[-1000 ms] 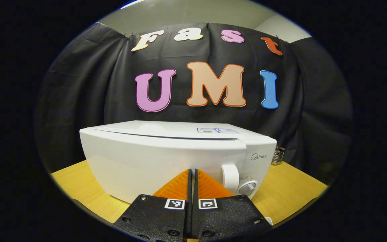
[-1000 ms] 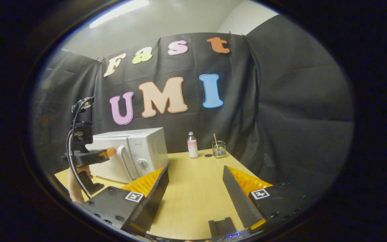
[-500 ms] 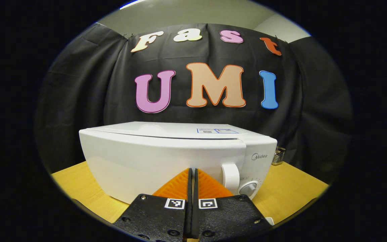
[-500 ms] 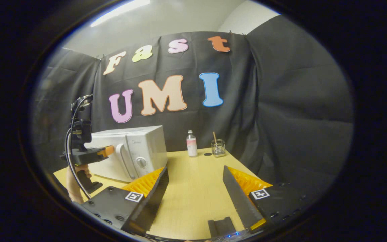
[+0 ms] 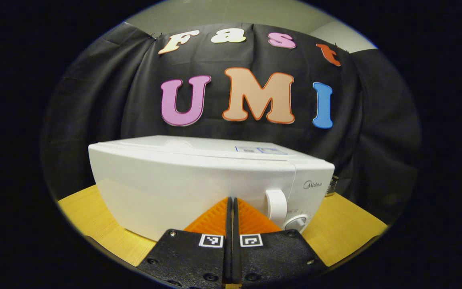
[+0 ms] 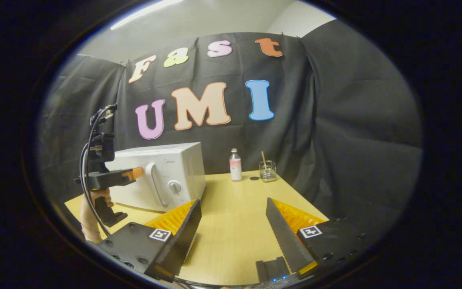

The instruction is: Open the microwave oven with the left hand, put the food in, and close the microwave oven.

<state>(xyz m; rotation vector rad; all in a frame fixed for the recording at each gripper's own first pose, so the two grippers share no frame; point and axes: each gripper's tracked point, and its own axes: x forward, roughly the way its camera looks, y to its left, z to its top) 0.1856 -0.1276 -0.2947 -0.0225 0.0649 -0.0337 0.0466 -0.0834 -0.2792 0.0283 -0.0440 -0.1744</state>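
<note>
The white microwave oven (image 5: 199,180) stands on the wooden table (image 6: 239,224) with its door shut; in the left gripper view it takes up the centre, and in the right gripper view we find it at about 9 o'clock from centre, toward the table's far left part. Its vertical door handle (image 5: 276,205) sits at the right end of the door, with a round dial (image 5: 296,223) just beside it at 4 o'clock. We see the left gripper (image 5: 231,200) at 6 o'clock in its own view, its two fingers pressed together with nothing between them, their tips near the door front just left of the handle; whether they touch the door we cannot tell. In the right gripper view that same gripper (image 6: 136,173) is held by a hand (image 6: 102,197), its tips beside the handle. The right gripper (image 6: 233,218) hangs over bare tabletop, fingers spread wide and holding nothing. Toward 12 o'clock at the table's far edge stand a small bottle (image 6: 235,165) and a glass jar (image 6: 268,171) with a stick in it, well apart from the oven.
</note>
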